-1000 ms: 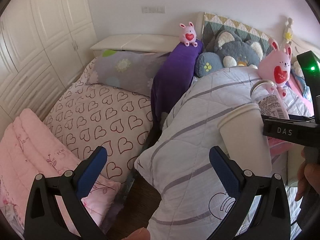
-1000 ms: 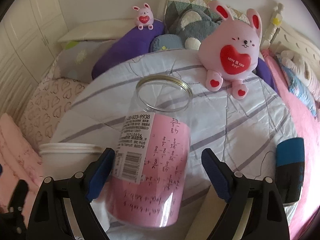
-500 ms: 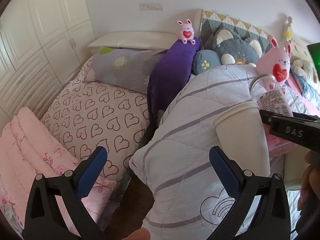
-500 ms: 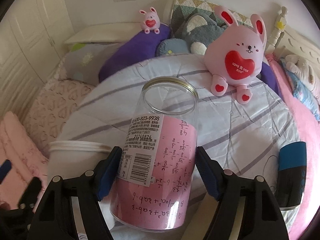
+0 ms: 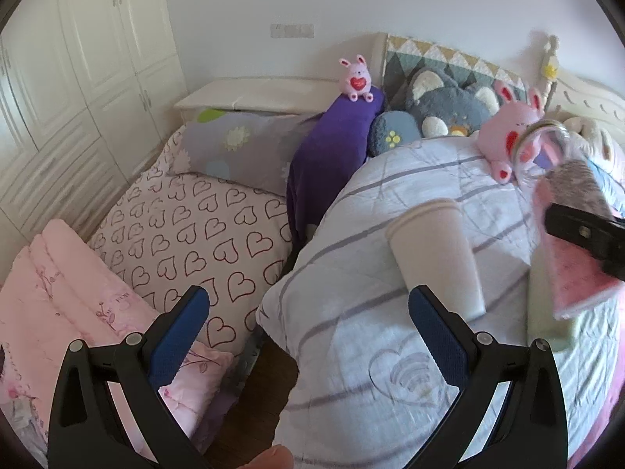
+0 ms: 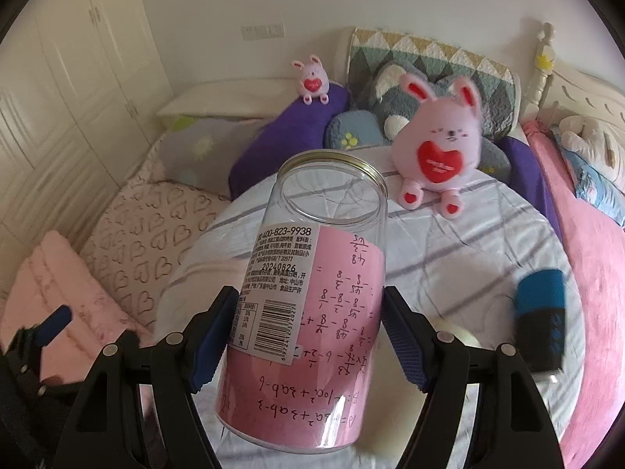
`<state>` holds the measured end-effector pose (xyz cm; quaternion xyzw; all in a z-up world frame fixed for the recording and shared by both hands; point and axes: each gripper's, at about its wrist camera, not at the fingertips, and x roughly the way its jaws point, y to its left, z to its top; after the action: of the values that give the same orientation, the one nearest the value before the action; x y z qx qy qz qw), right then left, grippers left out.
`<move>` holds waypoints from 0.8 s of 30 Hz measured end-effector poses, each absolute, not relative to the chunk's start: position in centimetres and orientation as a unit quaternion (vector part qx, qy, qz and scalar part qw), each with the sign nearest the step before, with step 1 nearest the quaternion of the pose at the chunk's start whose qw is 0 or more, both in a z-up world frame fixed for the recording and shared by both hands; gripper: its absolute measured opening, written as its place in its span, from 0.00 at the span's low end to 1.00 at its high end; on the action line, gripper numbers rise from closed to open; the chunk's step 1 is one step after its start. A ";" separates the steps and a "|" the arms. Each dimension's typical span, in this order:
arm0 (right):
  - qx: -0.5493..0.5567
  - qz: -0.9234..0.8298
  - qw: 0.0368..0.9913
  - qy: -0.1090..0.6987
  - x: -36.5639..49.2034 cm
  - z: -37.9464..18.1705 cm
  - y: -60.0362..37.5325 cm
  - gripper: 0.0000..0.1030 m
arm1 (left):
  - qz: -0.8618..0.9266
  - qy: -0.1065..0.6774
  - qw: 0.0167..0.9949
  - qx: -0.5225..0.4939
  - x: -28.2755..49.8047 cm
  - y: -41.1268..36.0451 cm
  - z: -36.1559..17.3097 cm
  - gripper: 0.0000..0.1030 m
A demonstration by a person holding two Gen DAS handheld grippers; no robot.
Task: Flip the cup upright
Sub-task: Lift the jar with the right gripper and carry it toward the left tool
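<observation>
And there it is: the clear plastic cup (image 6: 312,305) is clamped between the two blue pads of the right gripper (image 6: 308,336), gripped at its middle on both sides and held up off the striped quilt (image 6: 449,258). Its open, gold-rimmed mouth is pointed toward twelve o'clock, away from the camera, and tilted slightly to the left; nothing loose is seen inside, only a pink sheet with handwritten sums curled against the wall, with a printed barcode label stuck on the outside at nine o'clock. From the left wrist view the same cup (image 5: 566,234) is found at three o'clock, pinched by the dark finger of the other tool and raised above the bedding, mouth slanted upward. A white paper cup (image 5: 435,254) is seen lying on its side on the quilt just past the left gripper (image 5: 312,336), whose jaws are spread wide with nothing between them. A pale cylinder (image 5: 547,312) is lying under the lifted cup at four o'clock; what it holds cannot be told. A blue-and-black cylinder (image 6: 541,316) is resting on the quilt at three o'clock in the right view, blurred. A pink rabbit plush (image 6: 441,148) is propped at one o'clock, beyond the cup's mouth.
</observation>
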<state>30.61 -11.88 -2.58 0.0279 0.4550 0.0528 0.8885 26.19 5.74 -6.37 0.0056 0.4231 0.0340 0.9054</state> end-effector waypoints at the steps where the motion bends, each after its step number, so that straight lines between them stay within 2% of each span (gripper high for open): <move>1: 0.032 0.053 0.890 0.452 29.4 -2.2 -12.3 0.72 | 0.033 0.422 0.906 0.007 25.7 5.6 -6.1 1.00; 7: 0.063 0.044 0.889 0.451 21.7 -2.6 -14.6 0.72 | 0.024 0.418 0.908 0.013 21.6 4.7 -5.1 1.00; 12: 0.108 0.011 0.878 0.466 16.0 -5.9 -16.6 0.72 | 0.010 0.423 0.906 0.029 18.4 3.4 -5.2 1.00; 23: 0.124 -0.015 0.865 0.486 16.0 -11.4 -16.9 0.74 | -0.002 0.432 0.900 0.053 13.6 0.8 -5.7 1.00; 24: 0.121 -0.016 0.865 0.486 15.3 -11.5 -16.7 0.79 | 0.000 0.432 0.900 0.054 13.3 0.8 -5.7 1.00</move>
<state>15.29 -16.71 -11.52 0.1210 0.4864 -0.0158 0.8652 13.32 0.78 -5.67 0.0537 0.4316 -0.0004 0.9005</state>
